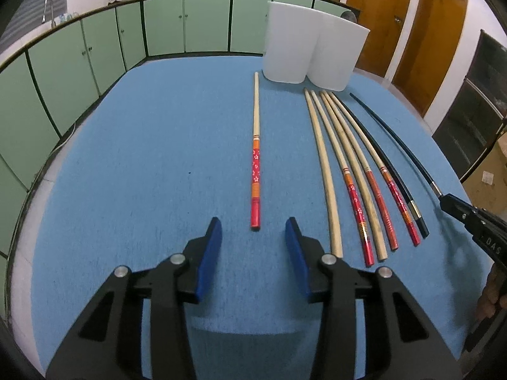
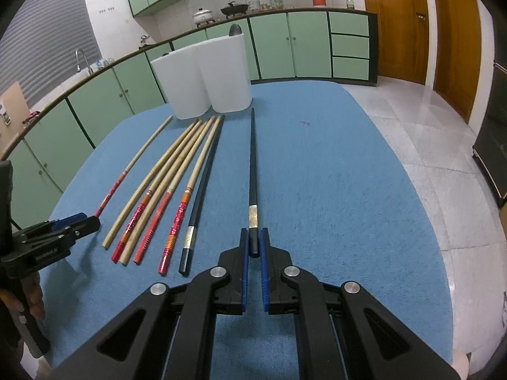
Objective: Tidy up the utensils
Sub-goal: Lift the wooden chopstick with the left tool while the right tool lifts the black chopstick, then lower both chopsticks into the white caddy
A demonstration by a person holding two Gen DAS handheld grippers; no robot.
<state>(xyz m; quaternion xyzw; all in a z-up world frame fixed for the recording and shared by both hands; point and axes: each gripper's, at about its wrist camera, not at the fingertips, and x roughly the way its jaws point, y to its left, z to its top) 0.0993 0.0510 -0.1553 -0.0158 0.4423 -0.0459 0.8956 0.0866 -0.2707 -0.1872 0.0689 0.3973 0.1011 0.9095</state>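
A lone chopstick with a red flowered handle (image 1: 256,145) lies on the blue cloth, its butt end just ahead of my left gripper (image 1: 253,226). That gripper is open and its blue pads stand clear of the stick on both sides. My right gripper (image 2: 254,234) is shut on the handle end of a black chopstick (image 2: 252,158), which points toward the white holder (image 2: 206,76). In the left wrist view this black chopstick (image 1: 402,136) runs to the right gripper (image 1: 443,198) at the right edge. Several chopsticks (image 1: 348,171) lie side by side between the two.
The white two-part holder (image 1: 310,47) stands at the far end of the blue cloth (image 1: 142,158), with a spoon's top (image 2: 235,30) showing above it. Green cabinets curve around the back and left. Tiled floor and wooden doors lie to the right.
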